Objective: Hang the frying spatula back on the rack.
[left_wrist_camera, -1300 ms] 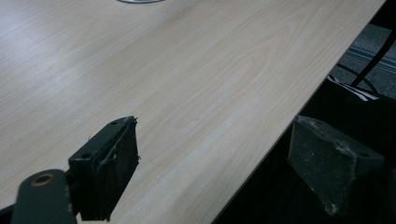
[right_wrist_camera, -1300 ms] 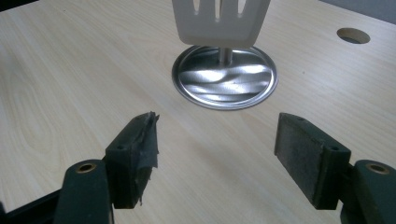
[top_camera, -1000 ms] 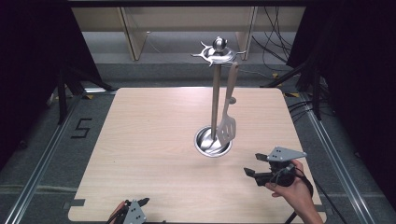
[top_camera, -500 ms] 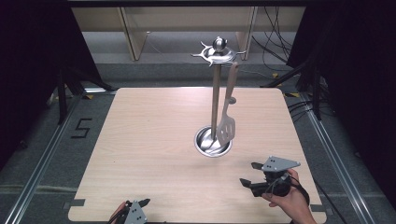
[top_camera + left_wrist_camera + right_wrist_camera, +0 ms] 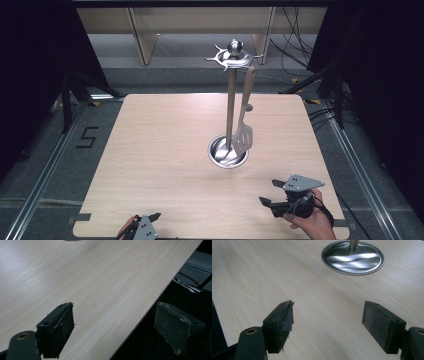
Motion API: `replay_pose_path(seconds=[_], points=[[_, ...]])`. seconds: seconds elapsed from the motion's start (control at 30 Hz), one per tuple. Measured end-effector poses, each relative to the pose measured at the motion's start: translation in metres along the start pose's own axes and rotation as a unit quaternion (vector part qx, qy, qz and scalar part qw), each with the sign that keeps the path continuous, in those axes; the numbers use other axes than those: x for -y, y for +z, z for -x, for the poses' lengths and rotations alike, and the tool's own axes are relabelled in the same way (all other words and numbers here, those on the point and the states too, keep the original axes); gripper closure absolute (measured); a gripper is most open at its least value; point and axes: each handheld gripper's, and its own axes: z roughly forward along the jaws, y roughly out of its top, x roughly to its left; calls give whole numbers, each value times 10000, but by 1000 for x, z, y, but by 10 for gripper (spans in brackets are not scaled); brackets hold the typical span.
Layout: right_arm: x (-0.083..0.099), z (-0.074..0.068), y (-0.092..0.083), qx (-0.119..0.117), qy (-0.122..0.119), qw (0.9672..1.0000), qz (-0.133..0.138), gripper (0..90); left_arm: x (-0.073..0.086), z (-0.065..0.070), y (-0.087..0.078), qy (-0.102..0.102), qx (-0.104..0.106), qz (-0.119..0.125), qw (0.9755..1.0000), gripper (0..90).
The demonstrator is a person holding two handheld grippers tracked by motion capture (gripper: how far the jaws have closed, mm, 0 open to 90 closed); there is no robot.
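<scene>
Steel spatula (image 5: 244, 136) hangs on its stand (image 5: 231, 100) at the tabletop's (image 5: 160, 150) centre, seemingly finished, while both grippers, right (image 5: 272, 192) at five o'clock and left (image 5: 150, 218) at six, hold fingers spread, empty.

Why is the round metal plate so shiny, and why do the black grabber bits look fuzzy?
In the right gripper view, the stand's round steel base mirrors the light as wavy bright streaks, while the close jaws look soft, being out of focus. In the left gripper view, pale glare washes over the wooden table at the upper left. In the high view, the surroundings are dark and the table is evenly lit.
</scene>
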Motion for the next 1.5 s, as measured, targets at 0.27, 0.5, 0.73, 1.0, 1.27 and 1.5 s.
replay_pose_path(seconds=[0.27, 0.5, 0.73, 1.0, 1.27, 1.5], points=[[7, -3, -5, 104, -13, 9999, 25, 256, 0, 0, 0, 82, 12, -53, 10000, 152], [14, -8, -8, 164, -25, 9998, 122, 244, 0, 0, 0, 61, 22, -37, 10000, 152], [20, -11, -8, 207, -195, 9996, 13, 243, 0, 0, 0, 102, -24, -41, 9999, 152], [28, -18, -7, 134, -111, 9997, -196, 242, 0, -1, 0, 173, -3, -132, 9998, 152], [35, -19, -13, 186, -107, 9996, -177, 238, 0, 0, 0, 77, 70, -175, 9998, 152], [41, -19, -11, 142, -67, 9994, -307, 234, 1, 0, 2, 146, -90, -130, 9998, 152]])
